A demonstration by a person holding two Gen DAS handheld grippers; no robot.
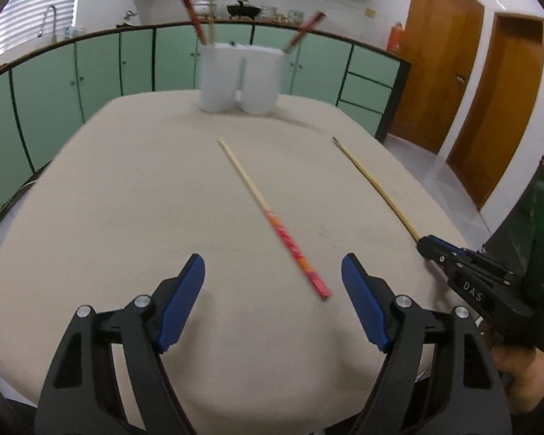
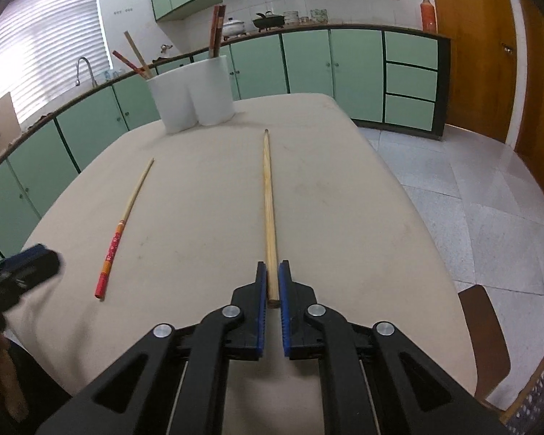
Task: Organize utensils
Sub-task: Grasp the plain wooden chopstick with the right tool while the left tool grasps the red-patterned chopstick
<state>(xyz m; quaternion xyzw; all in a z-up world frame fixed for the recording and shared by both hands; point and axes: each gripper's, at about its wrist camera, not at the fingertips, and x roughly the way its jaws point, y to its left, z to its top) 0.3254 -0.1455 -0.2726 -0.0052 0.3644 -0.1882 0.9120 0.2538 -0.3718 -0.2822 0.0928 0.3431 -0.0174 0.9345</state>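
Note:
A plain wooden chopstick (image 2: 268,195) lies lengthwise on the beige table (image 2: 344,217), and my right gripper (image 2: 272,272) is shut on its near end. In the left wrist view the same chopstick (image 1: 373,185) runs to the right gripper (image 1: 426,244) at the table's right edge. A red-handled chopstick (image 1: 272,217) lies diagonally on the table, its red end between the open fingers of my left gripper (image 1: 272,264), untouched. The red-handled chopstick (image 2: 125,224) also shows left of the right gripper. A white double holder (image 1: 241,76) at the far end holds several chopsticks.
Green cabinets (image 1: 90,72) with a counter run behind the table. Wooden doors (image 1: 453,72) stand at the right. The table's right edge drops to a tiled floor (image 2: 471,199). A chair (image 2: 486,326) sits at the near right. A person's hand (image 1: 518,373) holds the right gripper.

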